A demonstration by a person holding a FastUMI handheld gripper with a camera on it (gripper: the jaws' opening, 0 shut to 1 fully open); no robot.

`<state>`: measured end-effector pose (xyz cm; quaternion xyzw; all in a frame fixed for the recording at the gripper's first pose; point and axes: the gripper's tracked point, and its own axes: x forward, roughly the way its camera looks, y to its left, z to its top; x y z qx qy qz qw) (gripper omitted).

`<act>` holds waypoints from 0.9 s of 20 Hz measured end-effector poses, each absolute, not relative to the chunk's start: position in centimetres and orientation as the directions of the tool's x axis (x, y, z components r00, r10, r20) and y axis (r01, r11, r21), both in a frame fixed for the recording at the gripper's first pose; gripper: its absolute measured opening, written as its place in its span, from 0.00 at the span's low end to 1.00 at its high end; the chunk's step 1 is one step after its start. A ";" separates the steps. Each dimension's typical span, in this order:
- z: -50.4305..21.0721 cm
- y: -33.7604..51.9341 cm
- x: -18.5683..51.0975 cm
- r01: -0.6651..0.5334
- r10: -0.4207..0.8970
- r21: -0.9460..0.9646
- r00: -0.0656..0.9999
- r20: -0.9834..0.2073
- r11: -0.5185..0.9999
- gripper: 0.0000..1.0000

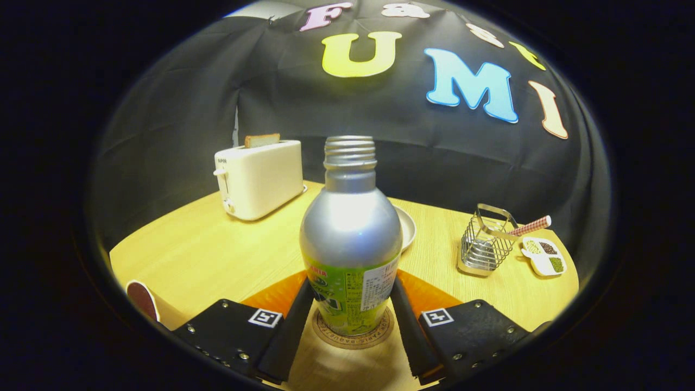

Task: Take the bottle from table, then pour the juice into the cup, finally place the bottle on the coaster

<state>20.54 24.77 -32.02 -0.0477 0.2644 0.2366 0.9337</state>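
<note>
Silver bottle (350,239) stood upright on the coaster (353,335), gripper (350,304) fingers clamped on both sides; wooden table (206,255), toaster (260,179) behind.

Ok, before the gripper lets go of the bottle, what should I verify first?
1. Silver metal bottle stands upright: ok.
2. Its base sits on the round cork coaster: ok, seems roughly centred.
3. Gripper fingers press both sides: ok, seemingly.
4. Cap on bottle: not ok, threads bare.
5. Juice poured into the cup: cannot tell.
6. White plate behind the bottle stays apart: cannot tell.
</note>
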 end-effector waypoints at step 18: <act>-25.2 21.0 17.2 -0.393 0.347 0.012 0.798 -0.492 0.920 0.98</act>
